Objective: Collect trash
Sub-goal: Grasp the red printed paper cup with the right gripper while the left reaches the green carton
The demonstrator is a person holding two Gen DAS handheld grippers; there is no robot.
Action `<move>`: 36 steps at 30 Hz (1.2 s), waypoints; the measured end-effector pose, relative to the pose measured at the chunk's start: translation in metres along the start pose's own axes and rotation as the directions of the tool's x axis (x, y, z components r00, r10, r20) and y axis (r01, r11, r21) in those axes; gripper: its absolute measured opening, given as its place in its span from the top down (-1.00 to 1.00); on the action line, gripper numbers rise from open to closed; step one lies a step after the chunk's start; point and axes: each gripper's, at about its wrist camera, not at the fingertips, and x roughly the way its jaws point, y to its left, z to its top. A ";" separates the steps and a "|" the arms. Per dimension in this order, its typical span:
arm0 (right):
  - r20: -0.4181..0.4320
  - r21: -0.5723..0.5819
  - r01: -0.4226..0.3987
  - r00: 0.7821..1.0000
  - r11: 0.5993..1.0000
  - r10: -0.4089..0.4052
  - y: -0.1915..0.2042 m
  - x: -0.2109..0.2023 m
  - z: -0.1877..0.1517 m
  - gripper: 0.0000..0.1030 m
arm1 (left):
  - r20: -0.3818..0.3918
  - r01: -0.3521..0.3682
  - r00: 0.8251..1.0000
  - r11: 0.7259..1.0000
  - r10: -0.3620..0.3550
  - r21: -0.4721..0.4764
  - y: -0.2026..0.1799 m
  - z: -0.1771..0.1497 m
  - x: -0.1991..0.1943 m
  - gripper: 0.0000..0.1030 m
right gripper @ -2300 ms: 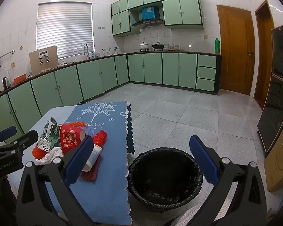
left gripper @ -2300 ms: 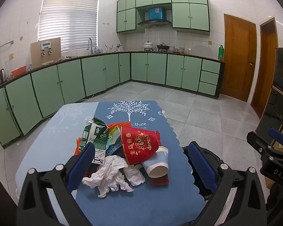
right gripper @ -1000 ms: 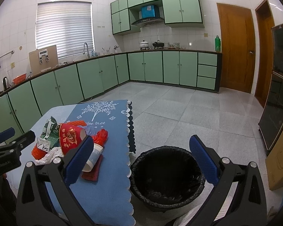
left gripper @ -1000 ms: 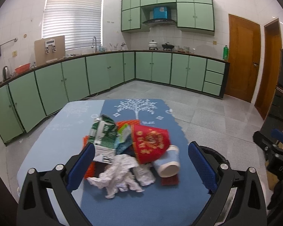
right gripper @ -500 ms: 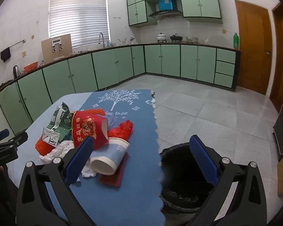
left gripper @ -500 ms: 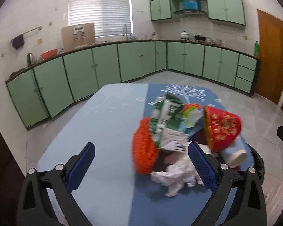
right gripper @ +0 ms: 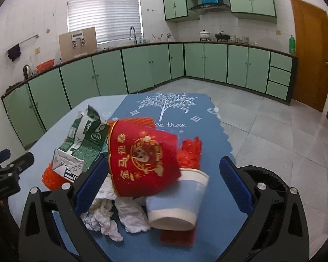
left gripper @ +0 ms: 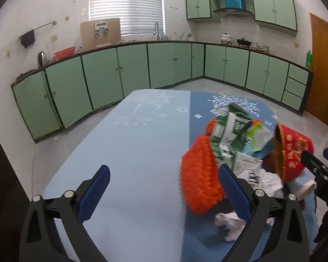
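A trash pile lies on the blue tablecloth point(right gripper: 170, 113): a red paper cup point(right gripper: 144, 159), a blue-and-white cup point(right gripper: 177, 203), a crushed green milk carton point(right gripper: 85, 135), crumpled white tissue point(right gripper: 111, 216) and orange netting point(left gripper: 199, 179). My right gripper point(right gripper: 164, 183) is open, its jaws astride the red and blue cups. My left gripper point(left gripper: 164, 194) is open and empty, left of the pile, its right finger by the orange netting. The carton point(left gripper: 227, 135) and red cup point(left gripper: 293, 152) also show in the left wrist view.
A black bin point(right gripper: 271, 181) with a liner stands on the tiled floor, right of the table. Green cabinets point(right gripper: 142, 69) line the far walls. A wooden door point(right gripper: 310, 52) is at the right. The light-blue table part point(left gripper: 124, 148) lies left of the pile.
My left gripper has swung left, so the pile now sits at the right of its view. My right gripper has moved in over the cups; the bin has slid to the right edge.
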 end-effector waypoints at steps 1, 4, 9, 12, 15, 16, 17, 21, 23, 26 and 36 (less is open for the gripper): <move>-0.003 -0.004 0.000 1.000 1.000 0.000 0.002 0.003 0.000 -0.91 | -0.005 0.000 1.000 1.000 0.000 -0.006 0.003 0.000 0.002 -0.88; -0.012 -0.012 0.007 1.000 1.000 -0.007 0.008 0.010 0.001 -0.91 | -0.012 0.001 1.000 1.000 -0.001 -0.012 0.008 0.000 0.008 -0.88; -0.034 -0.028 0.029 0.999 0.999 -0.029 0.016 0.026 0.004 -0.91 | -0.017 0.008 1.000 1.000 -0.008 -0.005 0.010 0.002 0.014 -0.88; -0.046 -0.043 0.035 0.998 0.998 -0.037 0.021 0.031 0.004 -0.91 | -0.020 0.009 1.000 1.000 -0.009 -0.008 0.013 0.004 0.017 -0.88; -0.062 -0.060 0.042 0.997 0.997 -0.046 0.025 0.037 0.005 -0.91 | -0.020 0.013 1.000 1.000 -0.013 -0.018 0.017 0.007 0.019 -0.88; -0.065 -0.063 0.046 0.997 0.997 -0.050 0.026 0.039 0.004 -0.91 | -0.020 0.013 1.000 1.000 -0.014 -0.019 0.017 0.007 0.021 -0.88; -0.069 -0.067 0.050 0.996 0.997 -0.054 0.026 0.040 0.004 -0.91 | -0.020 0.015 1.000 1.000 -0.015 -0.019 0.017 0.008 0.021 -0.88; -0.083 -0.066 0.034 0.996 0.997 -0.039 0.024 0.042 0.002 -0.72 | -0.019 0.031 0.999 0.999 -0.031 -0.022 0.014 0.010 0.020 -0.88; -0.104 -0.058 -0.001 0.995 0.998 -0.005 0.022 0.045 0.003 -0.56 | -0.015 0.041 0.999 0.999 -0.041 -0.020 0.012 0.013 0.020 -0.88; -0.100 -0.052 -0.014 0.995 0.999 0.009 0.020 0.043 0.003 -0.56 | -0.008 0.057 0.998 0.998 -0.057 -0.009 0.004 0.015 0.019 -0.88; -0.029 -0.008 -0.012 1.000 1.000 0.012 -0.004 0.021 0.020 -0.55 | 0.003 0.119 0.993 0.992 -0.119 0.034 -0.026 0.030 0.024 -0.88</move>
